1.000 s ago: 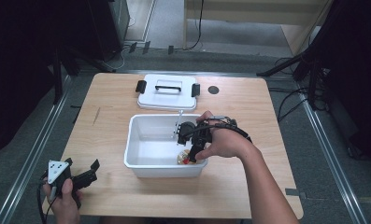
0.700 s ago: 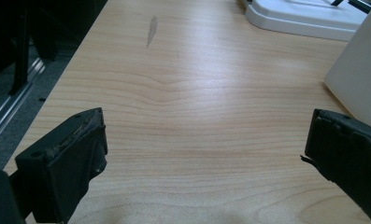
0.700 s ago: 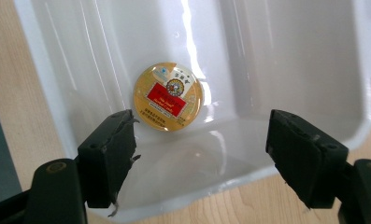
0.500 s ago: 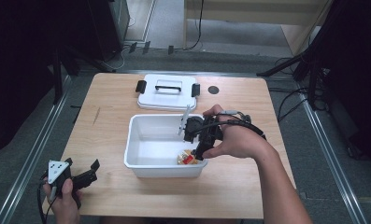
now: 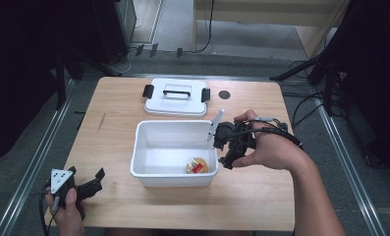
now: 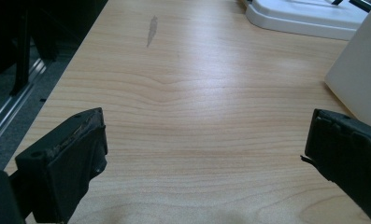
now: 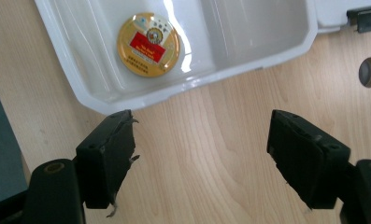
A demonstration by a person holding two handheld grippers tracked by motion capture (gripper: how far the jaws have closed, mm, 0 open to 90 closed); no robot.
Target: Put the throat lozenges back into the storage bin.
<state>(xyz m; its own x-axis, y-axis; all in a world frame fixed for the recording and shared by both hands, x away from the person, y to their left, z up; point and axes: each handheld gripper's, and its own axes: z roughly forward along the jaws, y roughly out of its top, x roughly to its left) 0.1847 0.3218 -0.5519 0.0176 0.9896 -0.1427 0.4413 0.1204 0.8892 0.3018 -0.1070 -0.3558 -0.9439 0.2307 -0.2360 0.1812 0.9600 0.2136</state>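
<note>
Up and out of the white tub (image 5: 148, 169) comes my right gripper (image 7: 199, 154), jaws apart and empty, the gold round tin (image 7: 148, 44) left lying inside. Left gripper (image 6: 204, 158) waits open over the table (image 6: 183, 93). Next I'd swing wide of the rim toward the lid (image 5: 175, 101).

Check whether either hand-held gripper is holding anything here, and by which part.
Nothing is held. The right hand-held gripper stands open over bare table beside the white bin; the left hand-held gripper is open too.
</note>
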